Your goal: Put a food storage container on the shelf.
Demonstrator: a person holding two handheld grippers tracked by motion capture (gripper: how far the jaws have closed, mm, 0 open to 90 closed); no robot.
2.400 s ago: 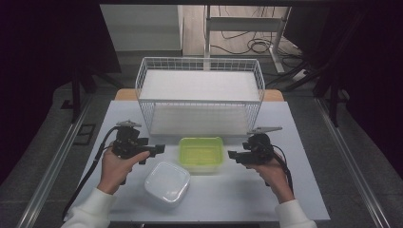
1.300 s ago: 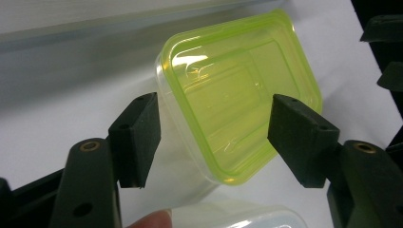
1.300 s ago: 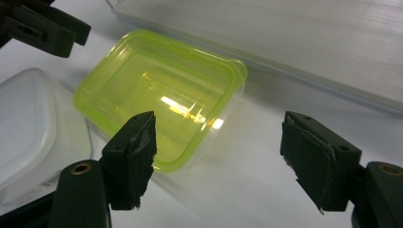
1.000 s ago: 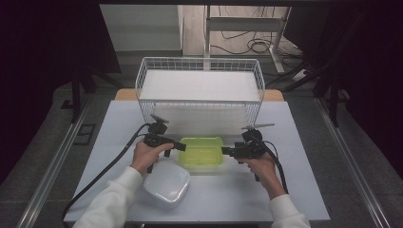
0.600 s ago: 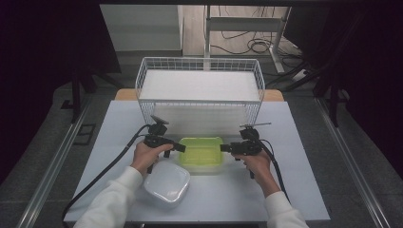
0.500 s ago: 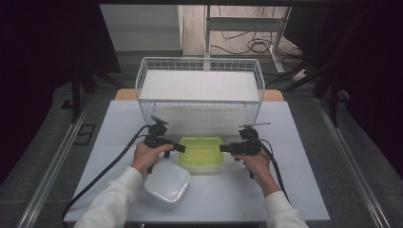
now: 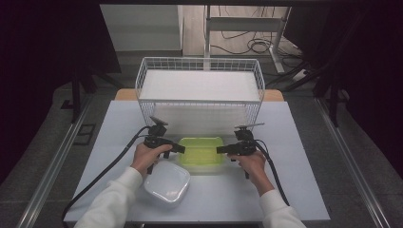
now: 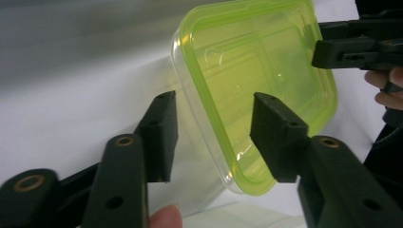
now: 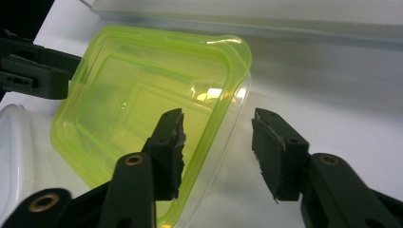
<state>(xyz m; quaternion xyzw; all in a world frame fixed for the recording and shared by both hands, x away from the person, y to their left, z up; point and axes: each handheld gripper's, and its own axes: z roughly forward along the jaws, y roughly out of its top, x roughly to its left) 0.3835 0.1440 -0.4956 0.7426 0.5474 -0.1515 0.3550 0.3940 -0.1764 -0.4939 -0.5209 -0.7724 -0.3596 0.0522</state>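
Green-lidded container [image 7: 201, 151] at frame centre, left gripper [image 7: 179, 148] and right gripper [image 7: 221, 149] straddling opposite rims, jaws just closing, pads not yet pressing

Glossy translucent green plastic lid [image 7: 201, 150] on clear plastic container [image 8: 199, 156], matt black plastic left gripper [image 8: 211, 133] and right gripper [image 9: 217, 142], smooth white plastic container [image 7: 167, 182], white-coated wire basket [image 7: 199, 90], matt white table [image 7: 294, 142].
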